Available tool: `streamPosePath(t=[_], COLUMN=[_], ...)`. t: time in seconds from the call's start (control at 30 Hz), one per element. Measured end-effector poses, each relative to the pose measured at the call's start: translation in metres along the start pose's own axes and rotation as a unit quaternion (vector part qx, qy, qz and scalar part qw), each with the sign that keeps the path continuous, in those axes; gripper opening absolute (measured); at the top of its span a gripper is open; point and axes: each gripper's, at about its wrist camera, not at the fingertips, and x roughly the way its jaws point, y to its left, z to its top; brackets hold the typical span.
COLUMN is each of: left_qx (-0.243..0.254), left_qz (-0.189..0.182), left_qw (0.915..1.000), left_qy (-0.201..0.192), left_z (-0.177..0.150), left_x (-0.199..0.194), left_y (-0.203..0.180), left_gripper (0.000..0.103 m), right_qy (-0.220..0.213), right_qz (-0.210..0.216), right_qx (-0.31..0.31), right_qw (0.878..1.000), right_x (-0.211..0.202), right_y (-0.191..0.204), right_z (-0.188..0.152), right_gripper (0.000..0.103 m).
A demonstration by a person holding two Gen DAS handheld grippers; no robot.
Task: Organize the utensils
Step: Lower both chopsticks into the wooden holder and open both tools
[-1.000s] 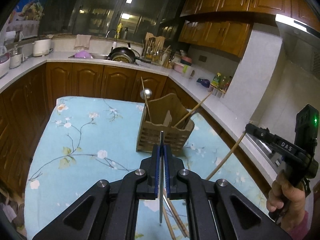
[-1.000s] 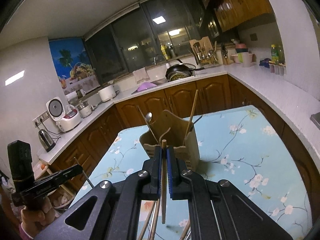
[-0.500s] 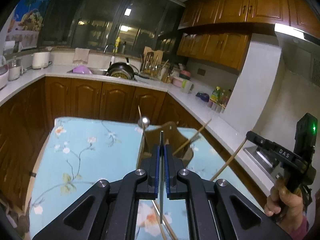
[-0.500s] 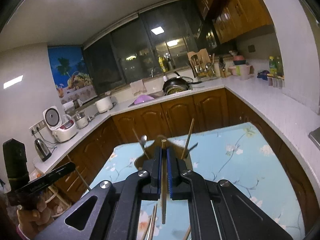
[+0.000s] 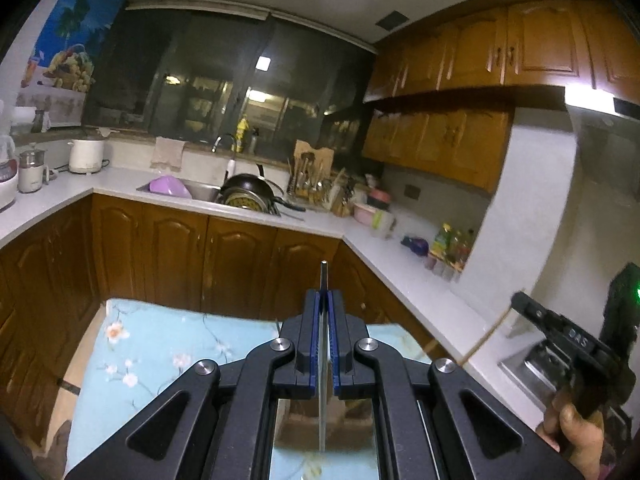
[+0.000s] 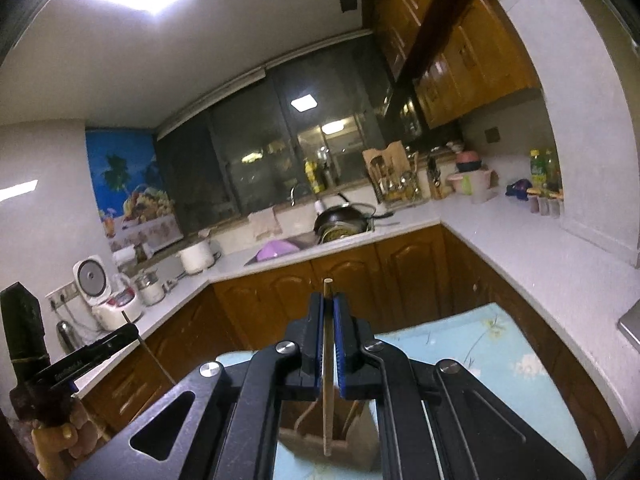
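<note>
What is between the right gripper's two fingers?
A wooden chopstick stands upright there, clamped by the right gripper, above the wooden holder; the right wrist view shows it.

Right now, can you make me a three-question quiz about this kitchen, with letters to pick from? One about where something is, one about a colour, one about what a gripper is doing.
1. Where is the black pan?
A. by the sink on the counter
B. on the table
C. on the floor

2. What colour is the tablecloth?
A. red with stripes
B. light blue with flowers
C. plain black

3. What is the right gripper doing?
A. open and empty
B. shut on a wooden chopstick
C. shut on a cup

Answers: 1 A, the pan sits beside the sink under the window. 2 B, pale blue cloth with blossoms. 3 B, a thin wooden stick runs between its closed blue pads.
</note>
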Motion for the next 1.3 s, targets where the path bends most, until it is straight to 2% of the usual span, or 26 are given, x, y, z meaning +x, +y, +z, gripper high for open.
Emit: streamPosePath(t=[0.1, 0.27, 0.5, 0.63, 0.8, 1.23, 1.3], left_qx=[0.0, -0.013, -0.016, -0.018, -0.026, -0.018, -0.025], left_qz=[0.009, 0.02, 0.034, 0.039, 0.042, 0.04, 0.032], left_qw=[0.9999, 0.9997, 0.9993, 0.9988, 0.9979, 0.9974, 0.9968], left_qy=[-0.009, -0.002, 0.007, 0.021, 0.041, 0.057, 0.069], left_z=[-0.003, -0.015, -0.043, -0.059, -0.072, -0.055, -0.053], left_x=[0.021, 0.066, 0.107, 0.116, 0.124, 0.13, 0.132], left_y=[0.002, 0.006, 0.006, 0.007, 0.009, 0.012, 0.015], left_gripper=[0.002, 0.002, 0.002, 0.002, 0.003, 0.003, 0.003], right_qy=[-0.011, -0.013, 0.006, 0.008, 0.037, 0.058, 0.064], right_qz=[-0.008, -0.015, -0.024, -0.028, -0.03, -0.031, -0.03], right_qx=[-0.001, -0.002, -0.018, -0.016, -0.004, 0.007, 0.01], right_qw=[1.0, 1.0, 1.0, 0.999, 0.999, 0.998, 0.997], right_x=[0.008, 0.025, 0.044, 0.051, 0.062, 0.066, 0.067], right_y=[-0.003, -0.006, -0.007, -0.011, -0.018, -0.025, -0.026], right_z=[0.003, -0.008, -0.048, -0.069, -0.085, -0.082, -0.082], right_gripper=[0.005, 0.005, 0.005, 0.005, 0.005, 0.006, 0.011])
